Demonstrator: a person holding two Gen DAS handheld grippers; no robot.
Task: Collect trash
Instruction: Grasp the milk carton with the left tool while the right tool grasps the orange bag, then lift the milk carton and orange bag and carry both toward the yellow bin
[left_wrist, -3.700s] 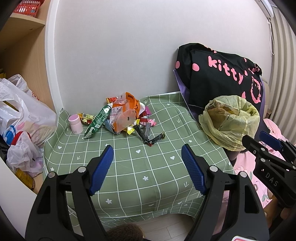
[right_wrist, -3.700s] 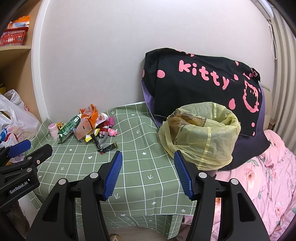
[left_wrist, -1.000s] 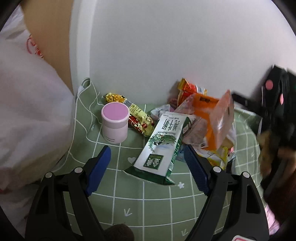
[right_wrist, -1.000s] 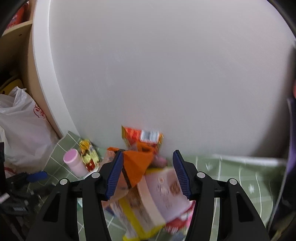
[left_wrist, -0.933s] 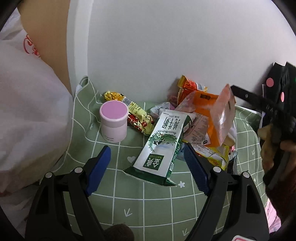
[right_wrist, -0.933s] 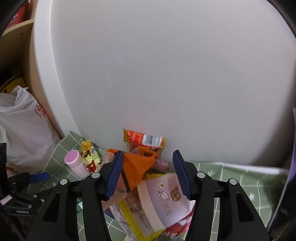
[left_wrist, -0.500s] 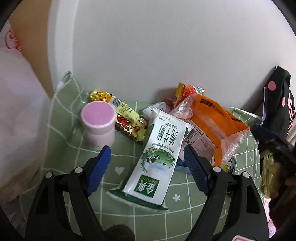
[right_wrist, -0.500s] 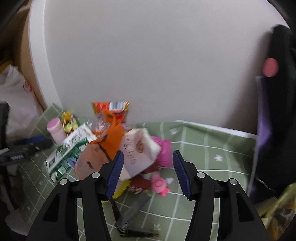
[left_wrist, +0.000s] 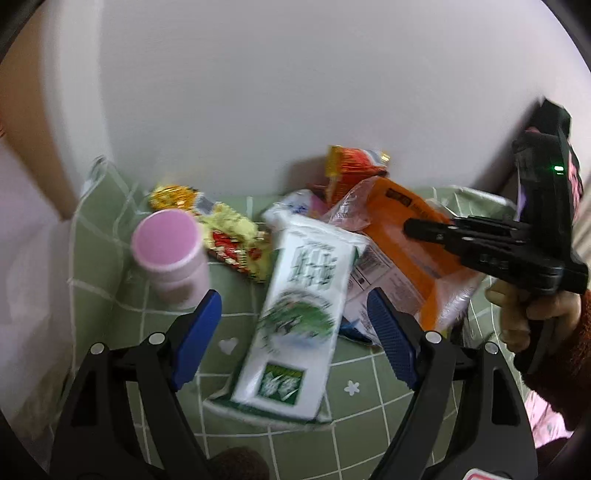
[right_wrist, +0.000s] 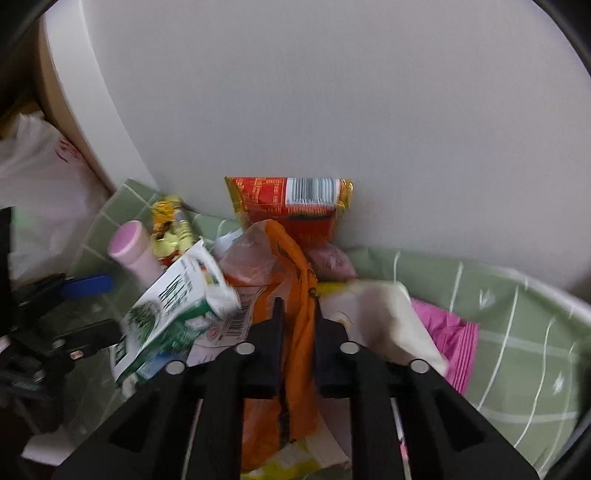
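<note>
A pile of wrappers lies on the green checked tablecloth (left_wrist: 369, 380) against the white wall. My left gripper (left_wrist: 295, 336) is open, its blue pads either side of a green-and-white carton (left_wrist: 299, 314) lying flat. My right gripper (right_wrist: 297, 314) is shut on the orange plastic bag (right_wrist: 295, 280), which also shows in the left wrist view (left_wrist: 410, 229). A red noodle packet (right_wrist: 291, 206) leans on the wall behind. A pink wrapper (right_wrist: 450, 339) lies to the right.
A pink-lidded jar (left_wrist: 170, 254) stands left of the carton, with a yellow-red candy wrapper (left_wrist: 229, 236) behind it. A white plastic bag (right_wrist: 40, 192) and a wooden shelf side are on the left. A black bag (left_wrist: 554, 177) stands at the right.
My right gripper has closed on the orange bag. My left gripper has moved closer to the carton, still open.
</note>
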